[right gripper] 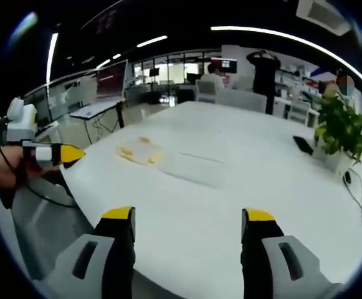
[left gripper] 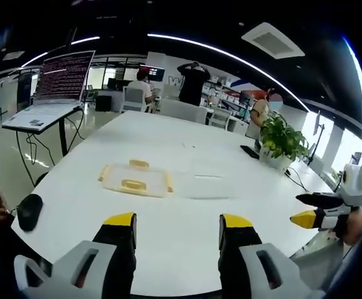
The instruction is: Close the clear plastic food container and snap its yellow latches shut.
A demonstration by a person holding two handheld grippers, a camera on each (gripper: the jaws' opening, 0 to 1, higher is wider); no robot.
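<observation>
**Over the white table, both grippers held apart and empty**

On the white table (left gripper: 187,187) ahead of me lies the clear plastic food container (left gripper: 136,179), its yellow latches (left gripper: 133,184) showing along the lid; beside it sits a clear flat piece (left gripper: 209,185). My left gripper (left gripper: 177,223) hovers short of the table edge with its jaws spread wide, gripping nothing. My right gripper (right gripper: 188,218) hangs likewise over the near table edge, jaws parted and empty, with the container (right gripper: 141,151) well ahead to its left. A potted plant (left gripper: 281,142) stands on the far side, a laptop (left gripper: 55,87) on a stand nearby, and people stand in the background.
</observation>
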